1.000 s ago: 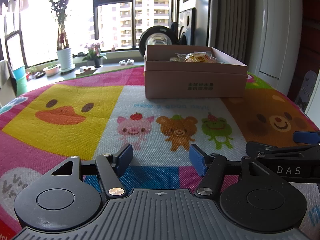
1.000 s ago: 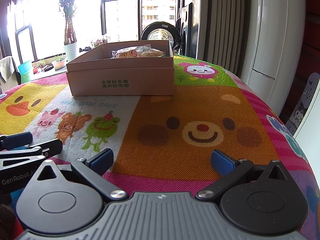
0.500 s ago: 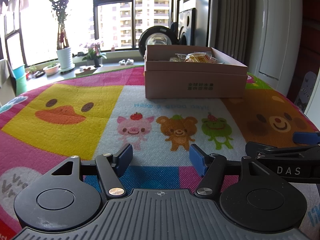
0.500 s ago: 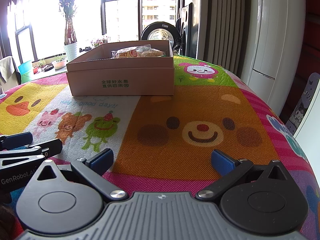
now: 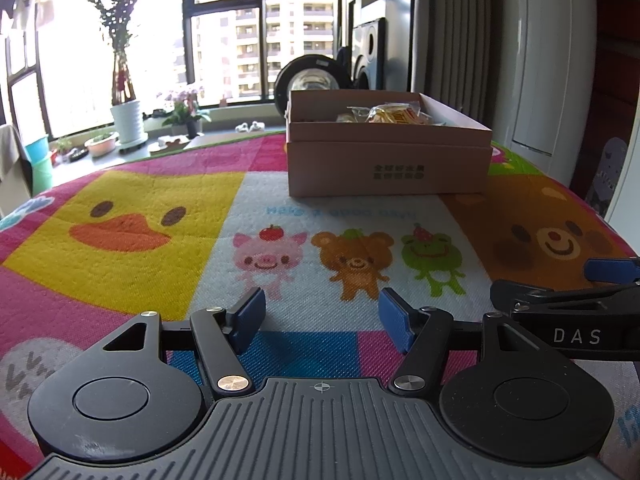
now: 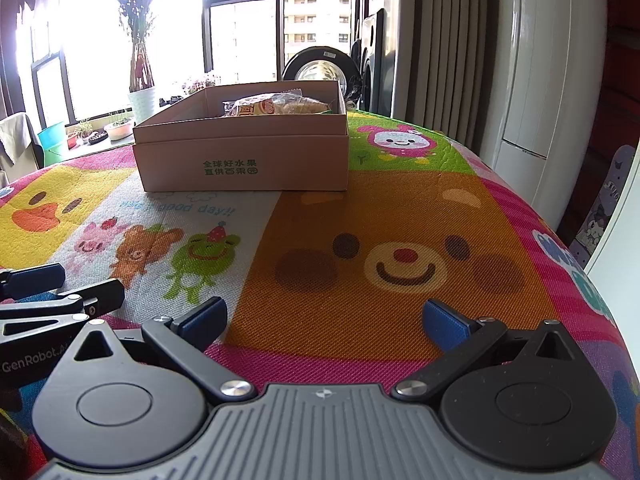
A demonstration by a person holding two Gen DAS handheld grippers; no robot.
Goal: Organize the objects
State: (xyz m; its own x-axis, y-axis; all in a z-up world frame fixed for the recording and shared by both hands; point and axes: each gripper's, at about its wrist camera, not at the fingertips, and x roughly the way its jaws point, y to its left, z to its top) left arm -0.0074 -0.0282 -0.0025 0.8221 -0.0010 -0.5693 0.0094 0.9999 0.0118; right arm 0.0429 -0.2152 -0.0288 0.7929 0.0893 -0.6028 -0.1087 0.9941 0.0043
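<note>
At the far side of the cartoon mat [image 5: 168, 216], a cardboard box [image 6: 244, 160] holds wrapped snacks [image 6: 272, 106]. The left gripper [image 5: 322, 316] and right gripper [image 6: 326, 320] sit low over the mat, side by side, jaws spread and empty, well apart from the box.

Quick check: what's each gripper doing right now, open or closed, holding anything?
Left gripper: open, holding nothing, low over the mat.
Right gripper: open wider, holding nothing.

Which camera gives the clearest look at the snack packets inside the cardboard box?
The right wrist view: the snack packets show above the cardboard box rim with a readable label. The left wrist view shows the same packets smaller and lower behind the rim.
</note>
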